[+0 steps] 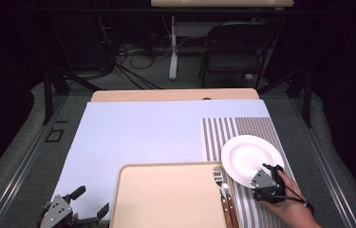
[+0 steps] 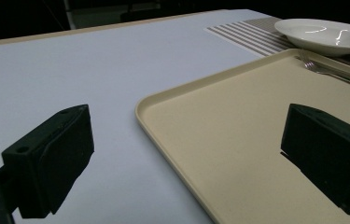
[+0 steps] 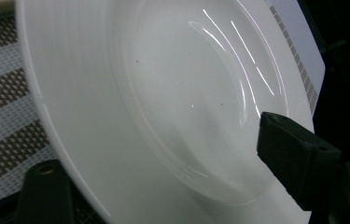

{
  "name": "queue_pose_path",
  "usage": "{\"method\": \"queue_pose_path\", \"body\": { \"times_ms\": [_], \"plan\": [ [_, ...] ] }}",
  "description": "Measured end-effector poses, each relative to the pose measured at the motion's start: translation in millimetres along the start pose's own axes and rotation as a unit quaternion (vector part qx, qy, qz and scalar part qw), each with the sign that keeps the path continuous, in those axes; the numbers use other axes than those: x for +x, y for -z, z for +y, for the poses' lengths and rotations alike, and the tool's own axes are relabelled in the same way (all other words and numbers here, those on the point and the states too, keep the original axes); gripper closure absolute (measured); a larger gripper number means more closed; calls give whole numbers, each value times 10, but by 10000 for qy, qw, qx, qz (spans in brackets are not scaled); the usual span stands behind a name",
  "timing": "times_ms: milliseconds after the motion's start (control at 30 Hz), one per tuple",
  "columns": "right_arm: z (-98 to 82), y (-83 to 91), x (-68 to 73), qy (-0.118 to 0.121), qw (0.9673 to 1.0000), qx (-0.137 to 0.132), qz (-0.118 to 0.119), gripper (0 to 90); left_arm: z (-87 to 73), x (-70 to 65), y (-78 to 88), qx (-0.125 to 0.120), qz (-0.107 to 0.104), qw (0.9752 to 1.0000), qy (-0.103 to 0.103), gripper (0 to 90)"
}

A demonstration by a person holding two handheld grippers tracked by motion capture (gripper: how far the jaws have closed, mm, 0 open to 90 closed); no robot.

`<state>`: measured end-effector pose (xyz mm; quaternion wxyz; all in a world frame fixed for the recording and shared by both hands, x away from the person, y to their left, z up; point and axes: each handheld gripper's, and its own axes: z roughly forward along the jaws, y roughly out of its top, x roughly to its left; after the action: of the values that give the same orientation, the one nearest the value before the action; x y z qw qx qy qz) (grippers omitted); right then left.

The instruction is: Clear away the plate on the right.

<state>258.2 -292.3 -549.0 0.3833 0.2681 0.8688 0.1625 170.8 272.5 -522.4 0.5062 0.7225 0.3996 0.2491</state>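
White plate (image 1: 249,156); beige tray (image 1: 166,199); grey-white striped placemat (image 1: 242,127); lavender tablecloth (image 1: 137,133).

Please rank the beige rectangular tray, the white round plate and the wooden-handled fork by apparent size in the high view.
1. Beige rectangular tray, clearly largest, though cut off at the frame's bottom.
2. White round plate.
3. Wooden-handled fork, slimmest, also partly cut off.

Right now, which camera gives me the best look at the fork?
The high view: the fork lies on the tray's right edge beside the plate, tines pointing away, wooden handle toward you. The left gripper view catches it small and low-angle at far right. The right gripper view looks at the plate instead.
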Motion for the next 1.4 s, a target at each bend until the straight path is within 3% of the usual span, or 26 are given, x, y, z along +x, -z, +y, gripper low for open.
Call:
{"method": "queue_pose_path", "body": {
  "times_ms": [100, 233, 267, 367, 467, 533, 567, 633, 667, 733, 1033, 1067, 1133, 1167, 1233, 1333, 1400],
  "plan": [
    [17, 25, -10, 117, 9999, -50, 78, 331, 0, -3, -3, -6, -13, 10000, 8, 29],
    [31, 13, -14, 49, 9991, -298, 299, 428, 0, -5, -1, -7, -19, 10000, 9, 29],
    [55, 63, -30, 108, 9992, 47, 377, 451, 0, -4, 0, -5, -19, 10000, 9, 29],
    [49, 48, -16, 21, 9986, -119, 519, 553, -1, -3, 0, -6, -15, 10000, 11, 29],
    [47, 67, -16, -23, 9981, -11, 623, 639, -1, -5, -2, -11, -16, 10000, 6, 29],
    [47, 85, -18, 30, 9983, 75, 579, 650, -1, -5, -3, -4, -17, 10000, 3, 29],
    [38, 66, -13, 19, 9981, -81, 603, 659, -1, -5, -3, -5, -21, 10000, 2, 29],
    [44, 71, -13, 62, 9981, -86, 607, 680, -1, -6, -4, -6, -16, 10000, 6, 29],
    [60, 99, -25, 148, 9983, 62, 566, 688, 1, -5, -2, 8, -14, 10000, 0, 29],
    [60, 74, -22, 73, 9983, -157, 555, 704, 0, -4, -2, -8, -18, 10000, 7, 29],
    [143, 102, -37, 332, 9986, -77, 405, 786, -3, 0, -1, 0, -4, 10000, 9, 29],
    [154, 91, -48, 388, 9981, -172, 442, 794, -2, 1, -1, -1, -7, 10000, 8, 29],
    [176, 98, -62, 363, 9984, -173, 408, 811, -2, 2, 0, 1, -6, 10000, 7, 29],
    [180, 79, -70, 359, 9980, -354, 382, 820, -3, 1, -1, 0, -7, 10000, 10, 29],
    [207, 103, -93, 372, 9985, -218, 323, 830, -3, 2, -2, 4, -7, 10000, 7, 29],
    [227, 100, -122, 221, 9986, -248, 404, 831, -4, 3, -3, 0, -9, 10000, 16, 29],
    [232, 90, -127, 319, 9982, -308, 411, 832, -5, 7, -3, 22, -13, 10000, 13, 29]
  ]
}}
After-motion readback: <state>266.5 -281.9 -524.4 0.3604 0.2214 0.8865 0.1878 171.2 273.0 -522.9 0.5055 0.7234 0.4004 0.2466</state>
